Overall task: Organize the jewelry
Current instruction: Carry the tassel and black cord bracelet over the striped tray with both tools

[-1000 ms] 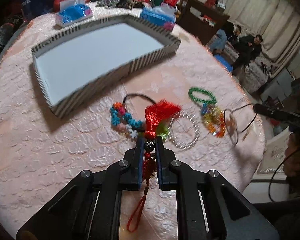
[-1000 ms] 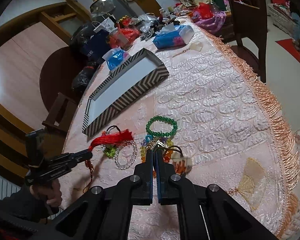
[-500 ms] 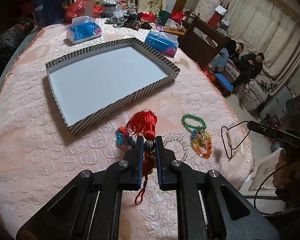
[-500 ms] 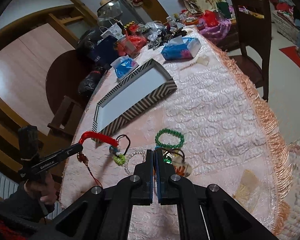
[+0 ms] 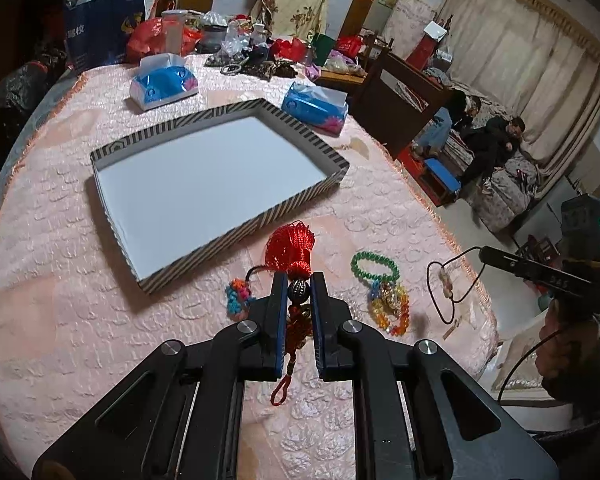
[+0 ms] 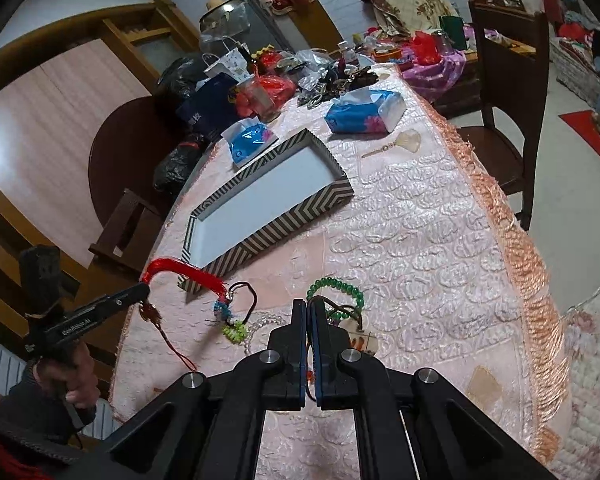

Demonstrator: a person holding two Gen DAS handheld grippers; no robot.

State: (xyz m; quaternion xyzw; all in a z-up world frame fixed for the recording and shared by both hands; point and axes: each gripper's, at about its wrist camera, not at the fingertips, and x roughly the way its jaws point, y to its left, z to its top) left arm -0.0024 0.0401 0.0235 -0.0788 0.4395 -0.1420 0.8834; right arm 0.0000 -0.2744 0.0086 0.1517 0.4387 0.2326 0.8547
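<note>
My left gripper is shut on a red tassel charm, pinching its silver bead, and holds it above the pink tablecloth near the corner of the striped tray. My right gripper is shut on a black cord necklace with a pale pendant, lifted off the table. A green bead bracelet, a multicoloured bracelet and a colourful knotted bracelet lie on the cloth. A clear bead bracelet lies beside them.
Two blue tissue boxes stand beyond the tray, with bags and clutter at the table's far edge. A wooden chair stands by the fringed table edge. People sit on a sofa.
Both grippers have risen and pulled back. The left one has carried the tassel up off the cloth. The right one has lifted the cord necklace clear of the bracelets.
</note>
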